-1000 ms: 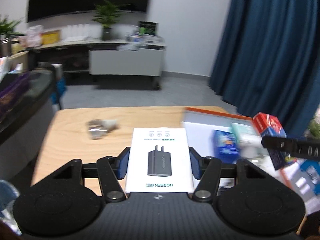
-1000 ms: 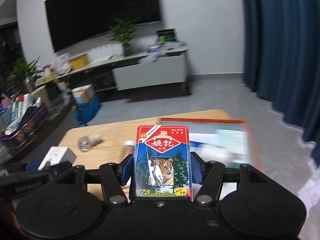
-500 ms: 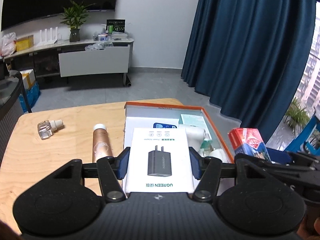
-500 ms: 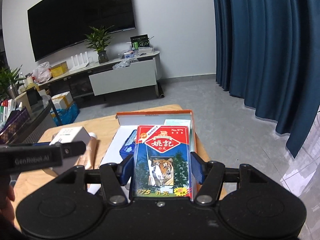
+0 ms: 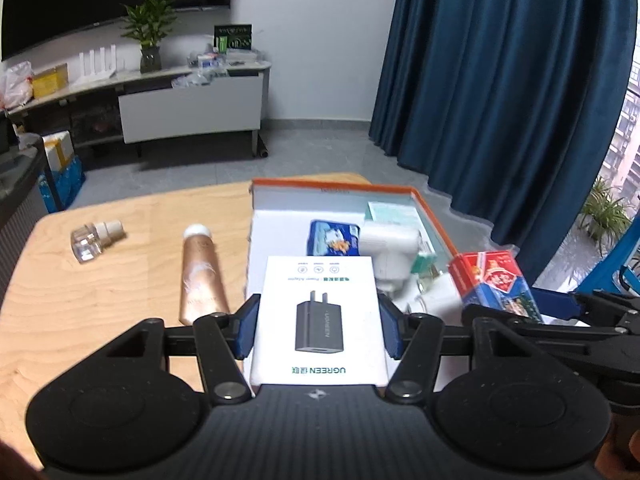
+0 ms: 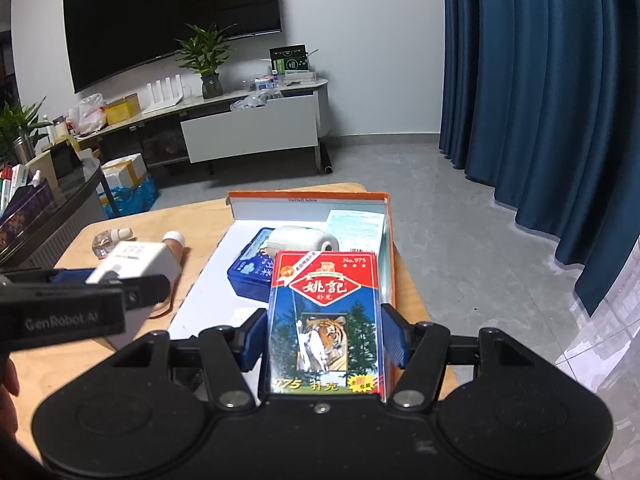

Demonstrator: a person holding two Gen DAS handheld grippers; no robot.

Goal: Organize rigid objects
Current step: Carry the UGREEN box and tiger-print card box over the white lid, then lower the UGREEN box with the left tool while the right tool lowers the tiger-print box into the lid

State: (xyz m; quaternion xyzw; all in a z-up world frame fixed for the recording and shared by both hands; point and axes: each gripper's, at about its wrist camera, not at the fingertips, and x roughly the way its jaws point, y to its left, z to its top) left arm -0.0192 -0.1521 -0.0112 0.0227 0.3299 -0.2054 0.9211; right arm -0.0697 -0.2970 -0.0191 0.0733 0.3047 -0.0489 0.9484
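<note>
My left gripper (image 5: 319,330) is shut on a white UGREEN charger box (image 5: 320,316), held over the near left part of the orange-rimmed tray (image 5: 332,187). My right gripper (image 6: 324,338) is shut on a red and blue playing-card box (image 6: 325,320), held over the tray's (image 6: 308,196) near right edge. Each gripper shows in the other's view: the card box (image 5: 494,282) at right, the charger box (image 6: 138,258) at left. The tray holds a blue tin (image 6: 252,266), a white device (image 6: 304,242) and a pale green box (image 6: 354,222).
A rose-gold tube (image 5: 200,276) and a small clear bottle (image 5: 94,238) lie on the wooden table (image 5: 100,300) left of the tray. Blue curtains (image 5: 500,80) hang at right. A low cabinet (image 6: 248,136) stands beyond the table.
Both grippers have swung right and come over the tray, each still holding its box. The tray now sits nearer and more central in both views.
</note>
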